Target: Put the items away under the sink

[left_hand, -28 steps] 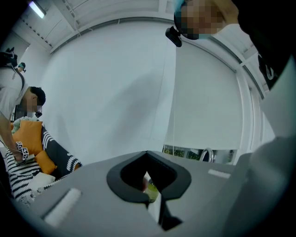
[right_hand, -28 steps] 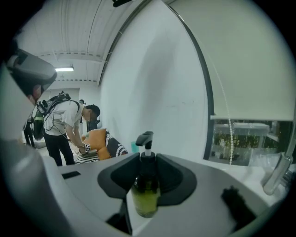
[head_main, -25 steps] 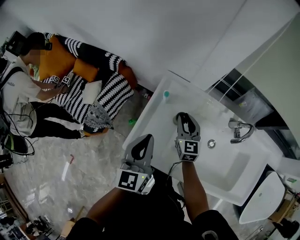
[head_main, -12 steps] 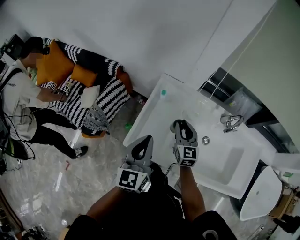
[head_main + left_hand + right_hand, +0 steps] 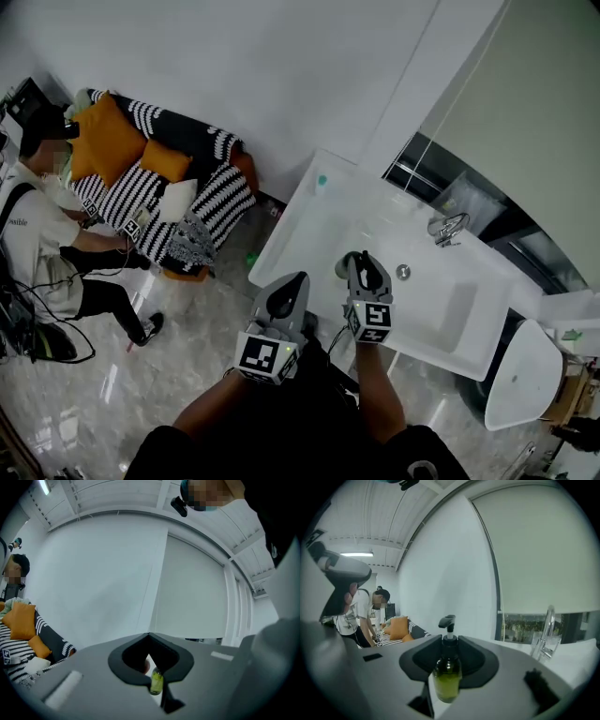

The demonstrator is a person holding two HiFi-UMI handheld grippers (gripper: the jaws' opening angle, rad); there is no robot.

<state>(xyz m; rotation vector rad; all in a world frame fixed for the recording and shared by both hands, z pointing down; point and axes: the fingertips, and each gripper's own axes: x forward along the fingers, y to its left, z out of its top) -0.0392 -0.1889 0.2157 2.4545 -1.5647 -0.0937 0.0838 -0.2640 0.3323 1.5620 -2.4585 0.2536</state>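
Observation:
My right gripper [image 5: 361, 265] hangs over the front edge of the white sink counter [image 5: 309, 234]. It is shut on a pump bottle [image 5: 446, 677] of yellow-green liquid with a black pump head, held upright between the dark pads. My left gripper [image 5: 284, 292] is lower left of it, in front of the counter and over the floor. In the left gripper view a small yellow-green bottle [image 5: 156, 682] with a dark cap sits pinched in the narrow gap of its jaws. The cabinet under the sink is hidden from every view.
A chrome faucet [image 5: 448, 225] stands at the back of the basin, and a small teal item [image 5: 322, 180] sits on the counter's far left corner. A white oval object [image 5: 520, 384] is at the right. A person [image 5: 47, 244] sits by a striped sofa [image 5: 178, 187] at the left.
Both grippers have drawn back from over the basin toward the counter's front edge, each keeping its bottle. The person by the sofa has shifted.

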